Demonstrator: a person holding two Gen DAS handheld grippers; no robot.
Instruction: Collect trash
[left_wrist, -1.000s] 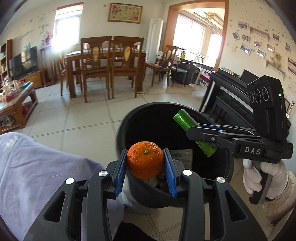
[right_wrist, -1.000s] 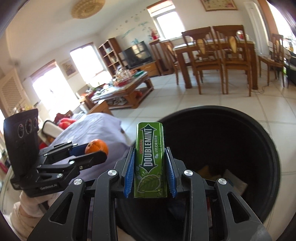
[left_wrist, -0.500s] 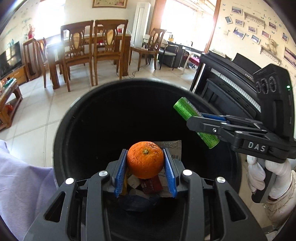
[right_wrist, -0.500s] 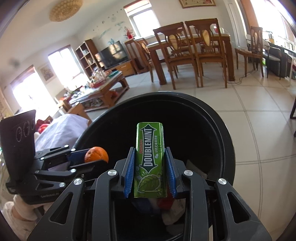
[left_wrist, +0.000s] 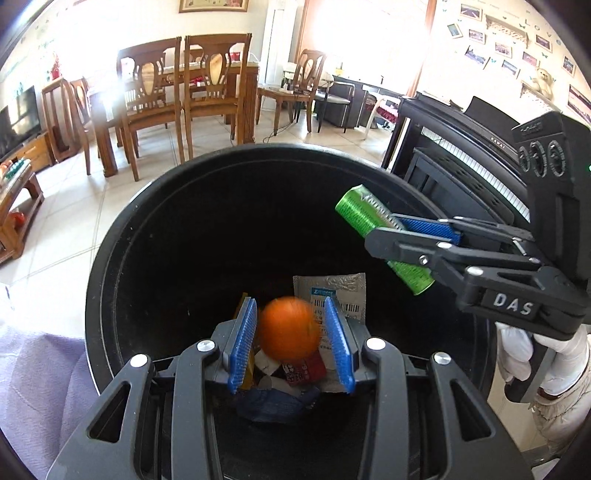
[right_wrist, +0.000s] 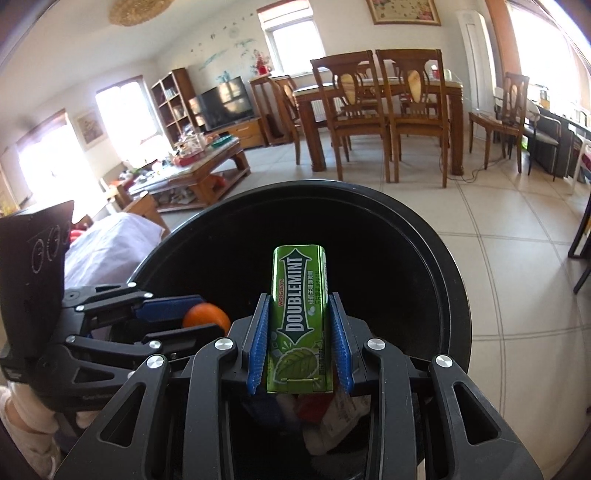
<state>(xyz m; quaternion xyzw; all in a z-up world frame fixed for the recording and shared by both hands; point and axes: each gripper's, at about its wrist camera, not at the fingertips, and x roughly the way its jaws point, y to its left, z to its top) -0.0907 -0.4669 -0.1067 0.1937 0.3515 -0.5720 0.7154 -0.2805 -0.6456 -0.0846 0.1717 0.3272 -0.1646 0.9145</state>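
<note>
A black round trash bin (left_wrist: 110, 258) fills the left wrist view and also shows in the right wrist view (right_wrist: 454, 295). My left gripper (left_wrist: 291, 332) is over its mouth with the jaws open; a blurred orange (left_wrist: 290, 328) sits between them, free of the pads and dropping. The orange also shows in the right wrist view (right_wrist: 207, 317). My right gripper (right_wrist: 299, 332) is over the bin, with small gaps showing between its pads and a green Doublemint gum pack (right_wrist: 299, 317), which also shows in the left wrist view (left_wrist: 369, 218).
Wrappers and paper scraps (left_wrist: 332, 291) lie in the bin's bottom. A purple cloth (left_wrist: 33, 369) lies at the left. A black piano (left_wrist: 461, 166) stands at the right. A dining table with chairs (right_wrist: 388, 103) and a coffee table (right_wrist: 199, 166) stand beyond on the tiled floor.
Both grippers moved further over the bin. My left jaws opened and let go of the orange, which now falls blurred. My right pads have eased slightly off the gum pack.
</note>
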